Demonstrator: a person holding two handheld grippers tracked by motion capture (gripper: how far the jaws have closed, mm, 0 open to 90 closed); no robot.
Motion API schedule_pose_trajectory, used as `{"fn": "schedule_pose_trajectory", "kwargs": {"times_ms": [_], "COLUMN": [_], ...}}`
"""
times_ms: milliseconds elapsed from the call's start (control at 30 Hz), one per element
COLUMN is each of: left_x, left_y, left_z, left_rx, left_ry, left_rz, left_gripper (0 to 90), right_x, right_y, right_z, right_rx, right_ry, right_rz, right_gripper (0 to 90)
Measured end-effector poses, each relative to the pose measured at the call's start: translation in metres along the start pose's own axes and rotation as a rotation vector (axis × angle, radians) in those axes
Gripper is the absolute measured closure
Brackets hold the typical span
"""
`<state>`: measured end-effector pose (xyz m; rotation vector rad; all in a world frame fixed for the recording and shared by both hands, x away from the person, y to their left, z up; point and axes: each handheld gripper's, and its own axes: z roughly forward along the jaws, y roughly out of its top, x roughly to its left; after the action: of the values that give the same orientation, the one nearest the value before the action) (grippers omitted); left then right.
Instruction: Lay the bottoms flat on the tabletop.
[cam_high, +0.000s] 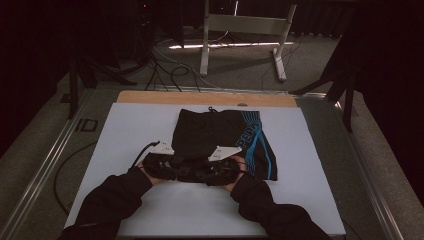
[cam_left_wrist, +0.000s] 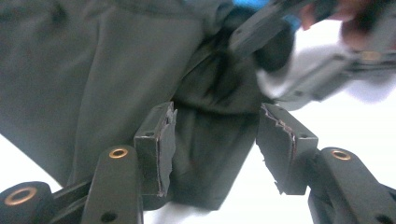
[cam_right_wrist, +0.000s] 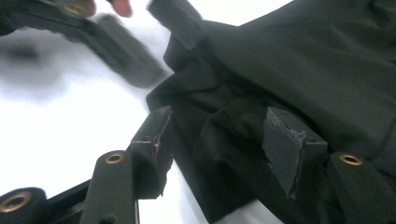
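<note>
Both grippers sit at the near hem of the shorts (cam_high: 220, 140), which lie flat mid-table on the white board (cam_high: 130, 130). Left gripper (cam_left_wrist: 212, 140) is half open with hem cloth between its jaws, pads not yet pressing. Right gripper (cam_right_wrist: 217, 140) is the same: half open, bunched black cloth in the gap, no pinch seen. Likely a fold: grasp is just starting, shorts look unfolded, so lifting and folding over are all left.

Right gripper (cam_right_wrist: 215, 149) at lower centre straddles a bunched corner of black shorts (cam_right_wrist: 299, 70), pads apart; left gripper (cam_right_wrist: 135, 56) blurred at upper left.
</note>
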<state>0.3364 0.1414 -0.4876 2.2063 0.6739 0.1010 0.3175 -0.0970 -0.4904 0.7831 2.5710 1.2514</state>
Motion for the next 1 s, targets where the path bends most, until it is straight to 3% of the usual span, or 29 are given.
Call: {"fn": "schedule_pose_trajectory", "kwargs": {"times_ms": [167,200,300,333,367,400,467,633,800,1000], "left_x": [0.005,0.006,0.007,0.008,0.009,0.009,0.011,0.012,0.007,0.000], "left_y": [-0.007,-0.009,-0.013,-0.013,-0.013,-0.013,-0.014,-0.013,-0.015,-0.022], "left_z": [0.012,0.014,0.017,0.017,0.016,0.016,0.014,0.005,-0.005,-0.023], "left_rx": [0.054,0.067,0.092,0.092,0.095,0.095,0.090,0.074,0.058,-0.012], "left_ry": [0.037,0.045,0.076,0.085,0.097,0.104,0.107,0.131,0.133,0.141], "left_rz": [-0.005,-0.002,0.001,-0.009,-0.010,-0.012,-0.023,-0.034,-0.043,-0.072], "left_gripper": [49.2,50.1,53.0,55.4,63.5,63.5,74.1,86.8,87.6,87.4], "right_x": [0.004,0.005,0.005,0.004,0.001,0.001,-0.004,-0.009,-0.006,0.001], "right_y": [-0.003,-0.006,-0.007,-0.007,-0.006,-0.006,-0.004,-0.001,-0.001,-0.002], "right_z": [0.016,0.020,0.021,0.021,0.018,0.018,0.013,0.001,-0.012,-0.023], "right_rx": [0.058,0.091,0.121,0.123,0.115,0.115,0.112,0.092,0.070,0.053], "right_ry": [-0.042,-0.085,-0.105,-0.111,-0.122,-0.122,-0.114,-0.098,-0.074,-0.062], "right_rz": [-0.004,-0.018,-0.039,-0.043,-0.028,-0.028,-0.011,0.023,0.040,0.034], "right_gripper": [54.7,62.1,73.9,79.4,85.0,85.0,86.4,86.5,86.5,86.4]}}
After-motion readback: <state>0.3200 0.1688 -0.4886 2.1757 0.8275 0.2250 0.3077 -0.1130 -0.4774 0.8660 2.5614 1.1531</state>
